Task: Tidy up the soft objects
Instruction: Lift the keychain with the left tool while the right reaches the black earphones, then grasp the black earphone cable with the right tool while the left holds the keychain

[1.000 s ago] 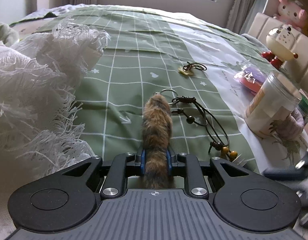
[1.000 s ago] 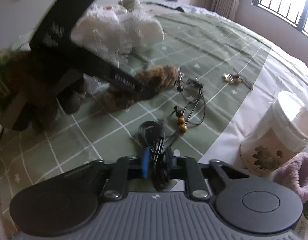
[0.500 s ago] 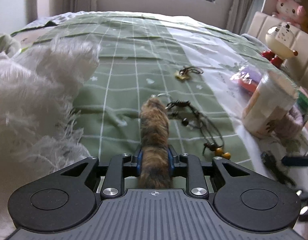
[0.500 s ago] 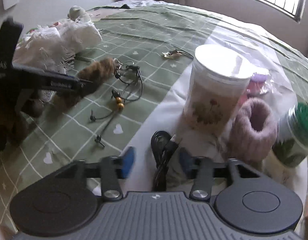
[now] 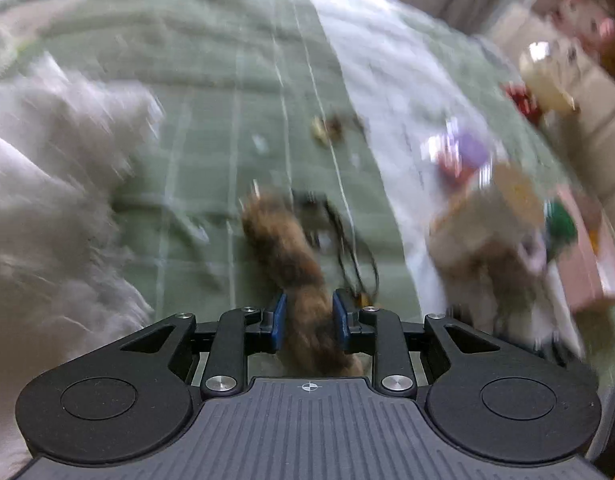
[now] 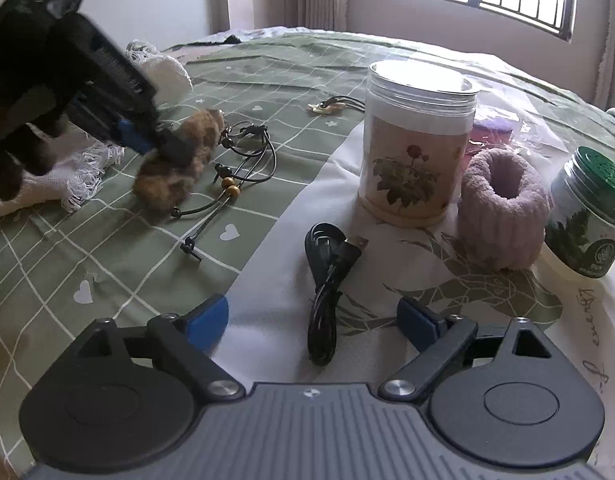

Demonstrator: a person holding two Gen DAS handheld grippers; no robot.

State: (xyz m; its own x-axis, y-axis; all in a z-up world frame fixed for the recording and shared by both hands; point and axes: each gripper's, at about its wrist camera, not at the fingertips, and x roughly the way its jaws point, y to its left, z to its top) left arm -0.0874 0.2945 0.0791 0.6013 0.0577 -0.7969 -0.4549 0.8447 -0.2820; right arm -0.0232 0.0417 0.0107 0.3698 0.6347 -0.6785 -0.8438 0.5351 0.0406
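Observation:
My left gripper (image 5: pixel 306 316) is shut on a brown furry tail keychain (image 5: pixel 285 252); that view is blurred by motion. In the right wrist view the left gripper (image 6: pixel 147 136) holds the furry tail (image 6: pixel 179 160) low over the green bed cover. My right gripper (image 6: pixel 313 316) is open and empty, with a coiled black cable (image 6: pixel 327 260) lying on the sheet between its fingers. A pink fluffy scrunchie (image 6: pixel 501 208) stands to the right. A white fringed cloth (image 5: pixel 47 184) lies at the left.
A white flowered jar (image 6: pixel 415 140) stands behind the cable, and a green-lidded jar (image 6: pixel 587 216) is at the far right. A beaded cord necklace (image 6: pixel 235 176) lies by the tail, a small pendant (image 6: pixel 327 106) farther back. Plush toys (image 5: pixel 547 80) sit by the headboard.
My right gripper opened, let go of the black cable onto the sheet and drew back. My left gripper, still holding the furry tail, is swinging fast, blurring its view.

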